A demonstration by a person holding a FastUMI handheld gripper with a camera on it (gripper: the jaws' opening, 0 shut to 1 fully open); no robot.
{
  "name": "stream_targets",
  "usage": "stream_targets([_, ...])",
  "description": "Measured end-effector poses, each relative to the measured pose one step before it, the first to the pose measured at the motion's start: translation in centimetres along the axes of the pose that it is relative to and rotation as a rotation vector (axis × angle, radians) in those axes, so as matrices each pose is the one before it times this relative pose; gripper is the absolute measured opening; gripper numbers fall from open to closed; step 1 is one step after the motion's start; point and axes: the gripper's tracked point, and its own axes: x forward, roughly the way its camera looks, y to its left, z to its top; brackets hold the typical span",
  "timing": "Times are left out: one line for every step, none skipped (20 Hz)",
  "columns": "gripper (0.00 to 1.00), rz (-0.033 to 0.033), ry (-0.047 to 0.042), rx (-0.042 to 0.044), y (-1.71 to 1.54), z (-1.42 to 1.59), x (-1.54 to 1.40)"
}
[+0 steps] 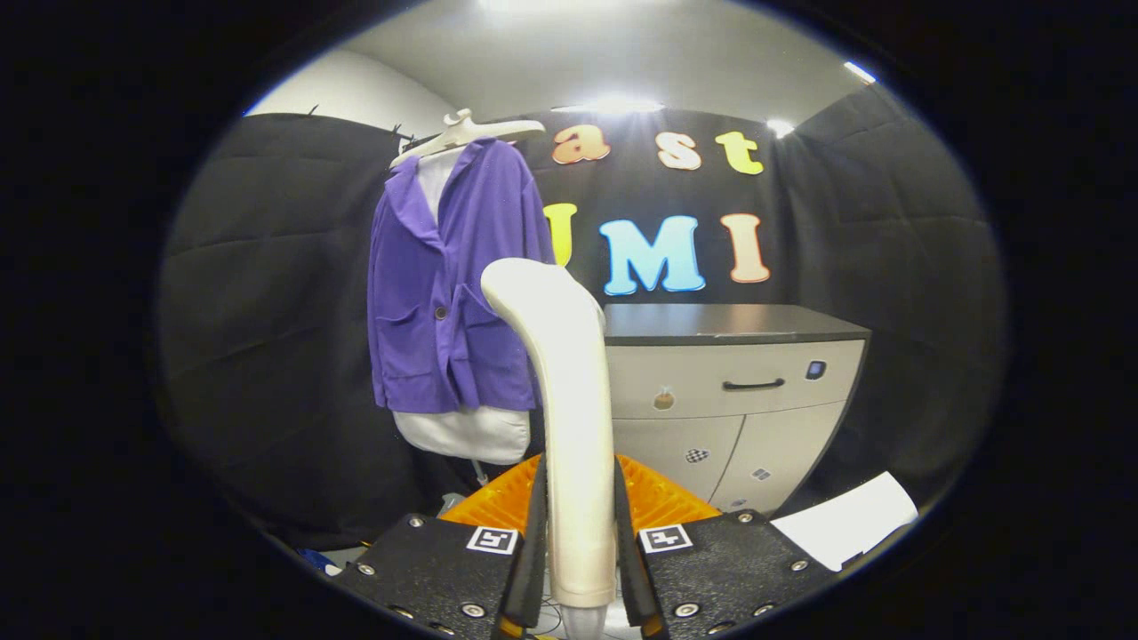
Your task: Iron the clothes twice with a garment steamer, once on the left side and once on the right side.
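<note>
My gripper (578, 524) is shut on the handle of a white garment steamer (560, 391), which stands upright between the fingers with its curved head leaning left. Beyond it a purple jacket (449, 284) hangs over a white garment (467, 431) on a white hanger (467, 132), against the black cloth wall. The steamer head overlaps the jacket's lower right part in the view, but stands well short of the fabric.
A cream cabinet (729, 391) with a dark top, a drawer and two doors stands to the right of the jacket. An orange ribbed piece (498, 498) lies just beyond the fingers. A white sheet (845, 520) lies low on the right.
</note>
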Motion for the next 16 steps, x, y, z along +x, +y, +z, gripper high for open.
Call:
stream_targets([0.36,-0.01648,-0.00672,0.01042,-0.929,0.195,-0.941])
stream_targets([0.35,-0.01845,-0.01131,0.00616,-0.933,0.230,-0.985])
stream_targets([0.35,-0.01352,-0.01728,0.00796,-0.783,0.414,-0.907])
stream_targets([0.36,-0.00614,-0.00522,0.00616,-0.506,0.070,-0.838])
stream_targets([0.35,-0.00622,-0.01725,0.00814,-0.612,0.453,-0.801])
stream_targets([0.35,-0.00962,-0.01222,0.00439,-0.531,0.181,-0.913])
stream_targets([0.35,-0.00691,-0.00492,0.00441,-0.553,0.231,-0.729])
stream_targets([0.36,-0.00328,-0.00514,0.00998,-0.317,0.125,-0.583])
stream_targets([0.36,-0.00988,-0.02481,0.01692,-0.444,0.371,-0.736])
stream_targets([0.35,-0.01288,-0.02202,0.00730,-0.620,0.513,-0.375])
stream_targets([0.35,-0.01020,-0.01917,0.00831,-0.474,0.562,-0.474])
stream_targets([0.35,-0.00673,-0.01329,0.01490,-0.364,0.352,-0.502])
stream_targets([0.35,-0.00372,-0.00143,0.00754,-0.383,0.377,-0.031])
stream_targets([0.35,-0.00829,-0.00732,0.00784,-0.636,0.430,-0.650])
stream_targets([0.35,-0.00725,0.00021,0.00729,-0.569,0.276,-0.390])
stream_targets([0.35,-0.00487,0.00114,0.00868,-0.344,0.326,-0.030])
